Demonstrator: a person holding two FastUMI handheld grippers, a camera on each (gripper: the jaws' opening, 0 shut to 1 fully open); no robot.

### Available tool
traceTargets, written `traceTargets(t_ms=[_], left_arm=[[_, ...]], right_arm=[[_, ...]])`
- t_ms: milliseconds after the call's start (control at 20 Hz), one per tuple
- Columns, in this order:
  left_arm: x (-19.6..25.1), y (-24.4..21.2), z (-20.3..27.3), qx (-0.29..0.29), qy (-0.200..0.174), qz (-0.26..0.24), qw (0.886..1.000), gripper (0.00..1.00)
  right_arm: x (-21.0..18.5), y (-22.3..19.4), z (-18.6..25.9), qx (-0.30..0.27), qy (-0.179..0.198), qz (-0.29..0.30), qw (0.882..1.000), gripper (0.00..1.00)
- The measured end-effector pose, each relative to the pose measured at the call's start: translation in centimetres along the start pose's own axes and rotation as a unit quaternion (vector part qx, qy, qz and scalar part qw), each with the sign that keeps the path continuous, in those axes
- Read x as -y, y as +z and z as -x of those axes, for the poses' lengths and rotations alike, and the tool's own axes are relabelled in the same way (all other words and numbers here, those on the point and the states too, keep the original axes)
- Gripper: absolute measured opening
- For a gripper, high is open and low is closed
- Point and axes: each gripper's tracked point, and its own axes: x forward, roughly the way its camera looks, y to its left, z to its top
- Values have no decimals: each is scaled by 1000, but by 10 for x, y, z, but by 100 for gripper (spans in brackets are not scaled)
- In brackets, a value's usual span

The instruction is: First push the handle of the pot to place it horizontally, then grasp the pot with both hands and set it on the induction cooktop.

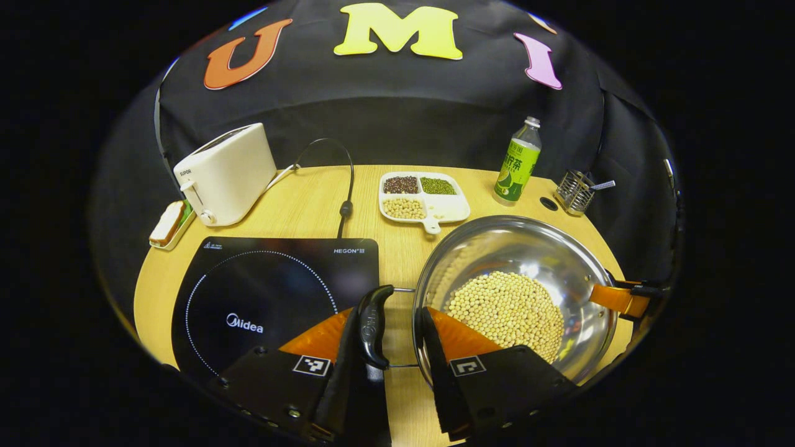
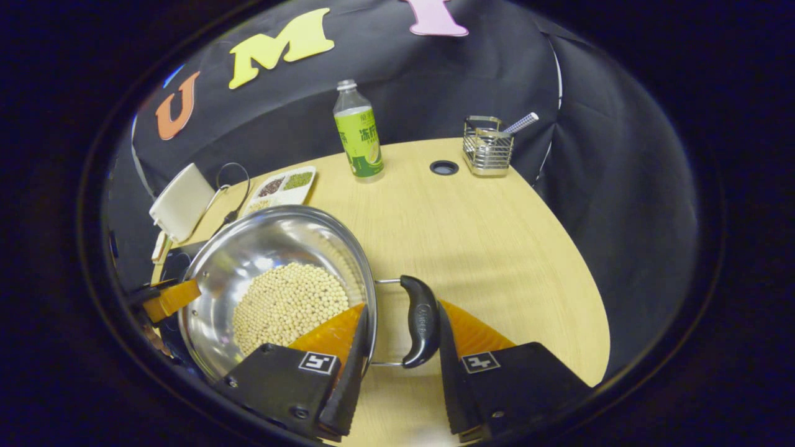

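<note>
Pale wooden tabletop [image 2: 490,248] backed by black cloth carried a bean-filled round steel pot [image 1: 546,261]; left gripper [image 1: 397,338] and right gripper [image 2: 400,332] each straddled a black side handle, fingers narrowly apart.

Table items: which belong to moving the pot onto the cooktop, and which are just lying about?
In the job:
pot with beans
its handles
induction cooktop
left claw
right claw

Lying about:
toaster
divided dish
bottle
wire holder
</note>
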Motion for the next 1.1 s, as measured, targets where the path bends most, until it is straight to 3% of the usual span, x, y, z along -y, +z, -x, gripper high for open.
traceTargets(t_ms=[750,800,850,1000,1050,1100], left_arm=[[-14,45,167,70,-19,-5,997,54],[-17,48,175,77,-19,-9,997,45],[-21,53,183,83,-20,-12,996,54],[-33,63,195,90,-26,7,996,58],[-39,65,199,92,-28,10,995,49],[-46,66,200,91,-28,12,995,49]], right_arm=[[-32,21,175,54,16,6,998,58],[-36,23,183,56,16,8,998,58],[-41,26,191,58,17,9,998,58],[-58,37,210,66,20,18,997,58],[-63,41,209,71,19,24,997,58],[-71,45,211,74,18,29,997,58]])
